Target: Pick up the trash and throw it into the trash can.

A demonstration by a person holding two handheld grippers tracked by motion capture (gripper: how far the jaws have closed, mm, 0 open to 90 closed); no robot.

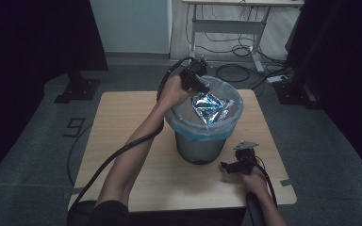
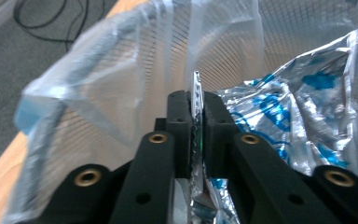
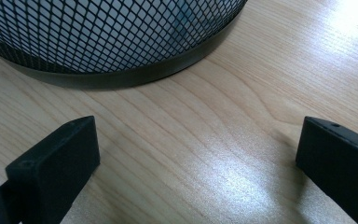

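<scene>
Dim high view with black edges; glare on table (image 3: 233,182), perhaps overhead.

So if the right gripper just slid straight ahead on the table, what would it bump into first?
Probably the mesh bin. The right gripper is open just above the table and points at the bin's dark base ring, with bare wood between.

Bin (image 1: 201,146) sits mid-table (image 1: 122,122), foil wrapper (image 1: 211,107) inside it; left gripper (image 1: 199,85) over the rim, right gripper (image 1: 231,165) beside its base.
</scene>
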